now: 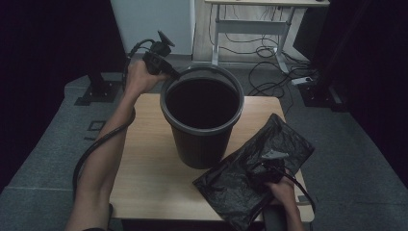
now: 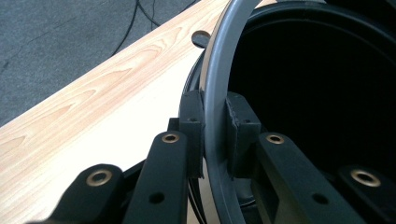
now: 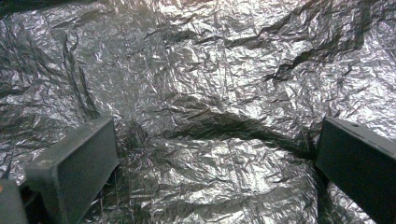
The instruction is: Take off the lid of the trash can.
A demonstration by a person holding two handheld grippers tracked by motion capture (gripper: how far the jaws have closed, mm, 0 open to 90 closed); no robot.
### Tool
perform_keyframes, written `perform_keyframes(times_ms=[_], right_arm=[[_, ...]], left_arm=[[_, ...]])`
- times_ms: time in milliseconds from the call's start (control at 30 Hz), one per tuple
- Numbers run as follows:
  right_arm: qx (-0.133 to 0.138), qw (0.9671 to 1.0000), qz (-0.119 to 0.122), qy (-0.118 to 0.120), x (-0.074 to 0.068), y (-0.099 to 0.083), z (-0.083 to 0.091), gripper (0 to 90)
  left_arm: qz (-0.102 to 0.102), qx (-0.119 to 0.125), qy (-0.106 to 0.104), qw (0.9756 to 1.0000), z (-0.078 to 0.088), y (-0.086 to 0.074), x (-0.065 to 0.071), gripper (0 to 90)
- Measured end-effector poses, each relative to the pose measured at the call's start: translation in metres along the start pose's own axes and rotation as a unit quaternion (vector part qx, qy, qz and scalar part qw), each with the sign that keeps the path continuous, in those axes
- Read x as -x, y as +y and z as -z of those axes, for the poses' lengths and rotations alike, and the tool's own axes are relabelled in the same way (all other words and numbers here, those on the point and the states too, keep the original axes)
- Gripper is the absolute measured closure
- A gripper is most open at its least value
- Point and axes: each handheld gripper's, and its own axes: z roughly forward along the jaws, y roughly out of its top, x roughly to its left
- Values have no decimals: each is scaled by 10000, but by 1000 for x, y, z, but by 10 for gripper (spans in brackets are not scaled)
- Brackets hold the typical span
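On the tabletop (image 1: pixel 154 159), our left gripper (image 2: pixel 215 135) jaws clamped on the bin (image 1: pixel 202 120) rim, our right gripper (image 3: pixel 215 154) jaws spread wide over the black bag (image 1: pixel 250 168), gripping nothing.

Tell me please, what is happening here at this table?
A person works at a wooden table with a gripper in each hand. The left gripper is shut on the grey ring at the rim of a black bin, one of its fingers outside the ring and one inside. The right gripper is open above a crumpled black plastic bag, which lies flat on the table beside the bin. The bin looks dark and unlined inside, so the bag is not in it yet.
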Motion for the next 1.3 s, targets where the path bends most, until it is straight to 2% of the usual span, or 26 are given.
perform_keyframes(times_ms=[300, 333, 367, 400, 433, 500, 533, 633, 833, 967, 1167, 1300], right_arm=[[-2, 10000, -4, 3, 0, 0, 0, 0], [-2, 10000, -2, 3, 0, 0, 0, 0], [-2, 10000, -2, 3, 0, 0, 0, 0], [-1, 10000, 2, 2, 0, 0, 0, 0], [-1, 10000, 2, 2, 0, 0, 0, 0], [-1, 10000, 2, 2, 0, 0, 0, 0], [-1, 10000, 2, 2, 0, 0, 0, 0], [-3, 10000, 0, 4, 0, 0, 0, 0], [-3, 10000, -1, 4, 0, 0, 0, 0], [-1, 10000, 0, 2, 0, 0, 0, 0], [-1, 10000, 2, 1, 0, 0, 0, 0], [0, 10000, 3, 0, 0, 0, 0, 0]], left_arm=[[161, -1, -146, 9998, 13, 3, 3, 790], [250, -21, -272, 9993, 16, 4, 1, 791], [250, -21, -272, 9993, 16, 4, 1, 792], [347, 52, -489, 9982, 19, 3, 0, 791], [347, 52, -489, 9982, 19, 3, 0, 790], [368, 97, -421, 9984, 24, 3, 1, 790], [334, 96, -320, 9989, 28, 3, 1, 791], [311, 1, -122, 9994, 29, 1, 0, 790], [413, 33, -117, 9991, 29, -4, -6, 788], [486, -7, -7, 9988, 30, -13, -14, 786], [582, 4, 46, 9983, 34, -23, -24, 784], [713, 26, 139, 9974, 40, -34, -34, 783]])
